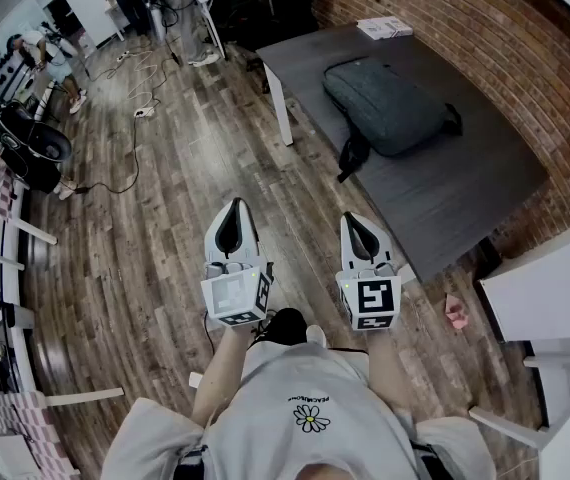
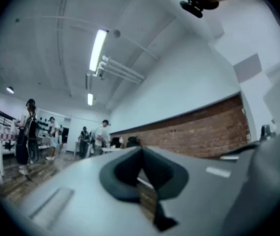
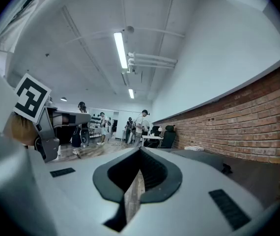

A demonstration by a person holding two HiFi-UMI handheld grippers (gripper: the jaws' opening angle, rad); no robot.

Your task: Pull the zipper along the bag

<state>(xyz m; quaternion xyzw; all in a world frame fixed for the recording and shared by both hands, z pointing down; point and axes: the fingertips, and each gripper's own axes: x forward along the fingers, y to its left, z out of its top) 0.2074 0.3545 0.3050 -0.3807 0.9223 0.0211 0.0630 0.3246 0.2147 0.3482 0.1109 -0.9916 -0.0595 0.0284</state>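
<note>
Head view: the bag (image 1: 385,108) lies on the counter (image 1: 465,198), well ahead and right of both grippers, its length running far-left to near-right. The right gripper (image 1: 351,220) is nearer than the left gripper (image 1: 234,208).

Left gripper view: jaws together, empty.

Right gripper view: jaws together, empty, with the bag ahead-right.

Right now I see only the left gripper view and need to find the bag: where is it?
Observer: The head view shows the dark bag lying flat on the grey table, ahead and to the right, beside the brick wall.
Operator: Is either gripper near it?
Observer: No. The left gripper and right gripper both hang over the wooden floor, short of the table.
Operator: Is the right one holding anything?
Observer: No; the right gripper view shows its jaws shut with nothing between them.
</note>
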